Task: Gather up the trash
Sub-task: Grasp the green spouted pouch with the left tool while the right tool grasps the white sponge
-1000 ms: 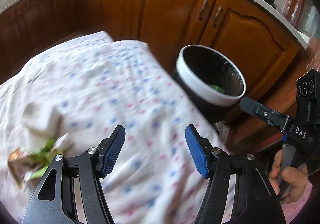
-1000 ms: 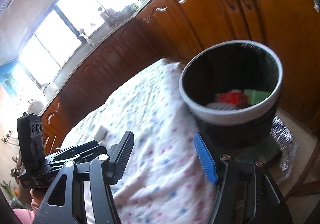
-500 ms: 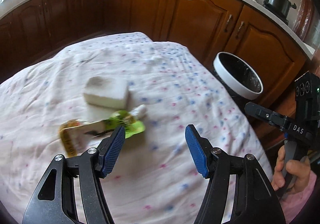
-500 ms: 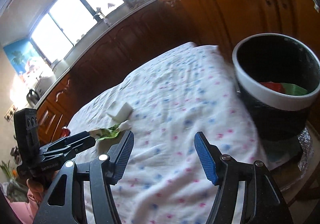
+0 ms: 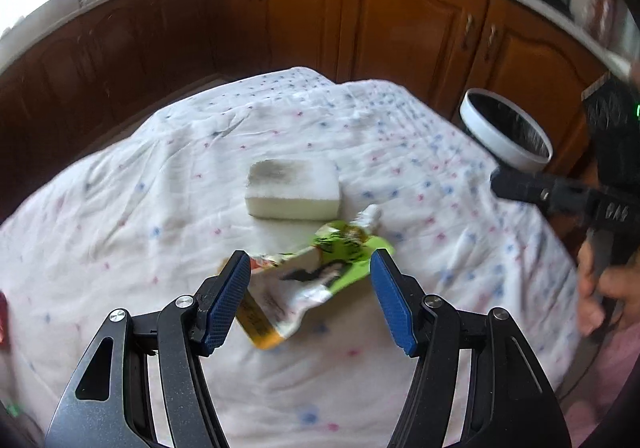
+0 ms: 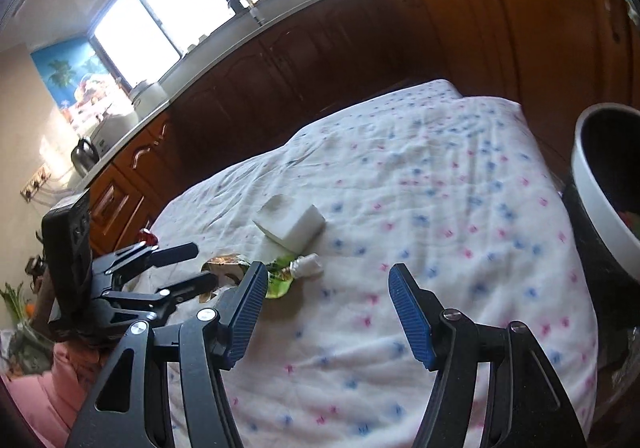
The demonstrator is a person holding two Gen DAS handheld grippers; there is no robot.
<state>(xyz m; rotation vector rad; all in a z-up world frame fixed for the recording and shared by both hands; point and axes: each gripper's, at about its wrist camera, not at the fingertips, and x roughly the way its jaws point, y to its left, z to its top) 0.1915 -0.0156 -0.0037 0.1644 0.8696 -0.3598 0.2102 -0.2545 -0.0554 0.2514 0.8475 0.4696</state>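
Note:
A crumpled green and white squeeze pouch [image 5: 316, 276] lies on the flowered cloth, just ahead of and between the fingers of my open left gripper [image 5: 310, 300]. It also shows in the right wrist view [image 6: 280, 272]. A dirty white sponge [image 5: 294, 190] sits just behind the pouch, also in the right wrist view [image 6: 290, 224]. The white-rimmed bin [image 5: 506, 134] with a black liner stands off the table's far right edge. My right gripper [image 6: 328, 308] is open and empty over the cloth, right of the pouch.
The table is covered by a white cloth [image 5: 140, 208] with blue and pink spots. Brown kitchen cabinets [image 5: 400, 20] run behind it. A red object [image 5: 3, 314] lies at the left edge. The bin [image 6: 600, 184] holds some trash.
My left gripper has swung left from the bin to the pouch, which now lies between its open fingers. My right gripper has swung left away from the bin.

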